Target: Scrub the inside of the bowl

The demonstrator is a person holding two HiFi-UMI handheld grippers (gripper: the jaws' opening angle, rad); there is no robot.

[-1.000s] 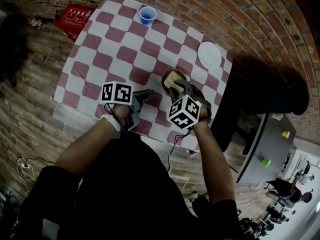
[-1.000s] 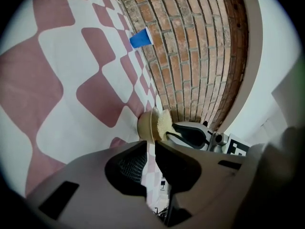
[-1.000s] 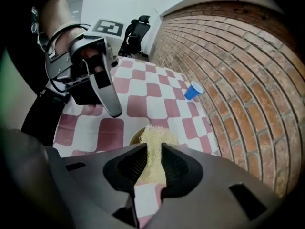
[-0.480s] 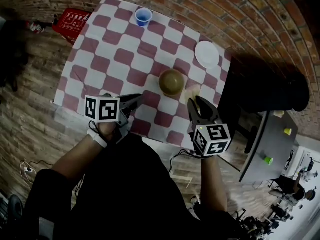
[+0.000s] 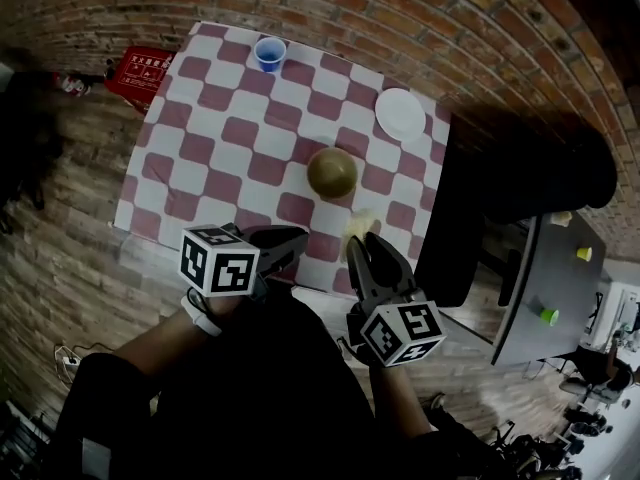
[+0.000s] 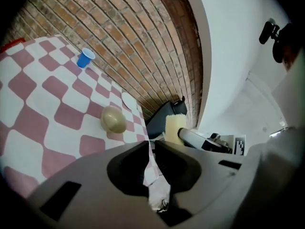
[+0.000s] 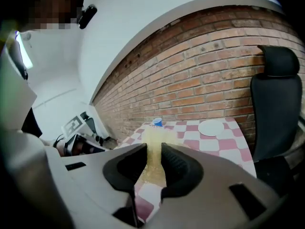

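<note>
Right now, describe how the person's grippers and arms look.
Both the left gripper and right gripper have grey bodies, dark two-finger jaws, each topped by a white cube with black square markers. A white band circles the left wrist. Black short sleeves; forearms bare.

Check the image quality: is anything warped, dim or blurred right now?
Head view: strong fisheye bends the table edges, corners dark, bowl sharp. Right gripper view: sponge between the jaws blurs close up, edges vignetted. Left gripper view: bowl clear, bright wall washed out.
</note>
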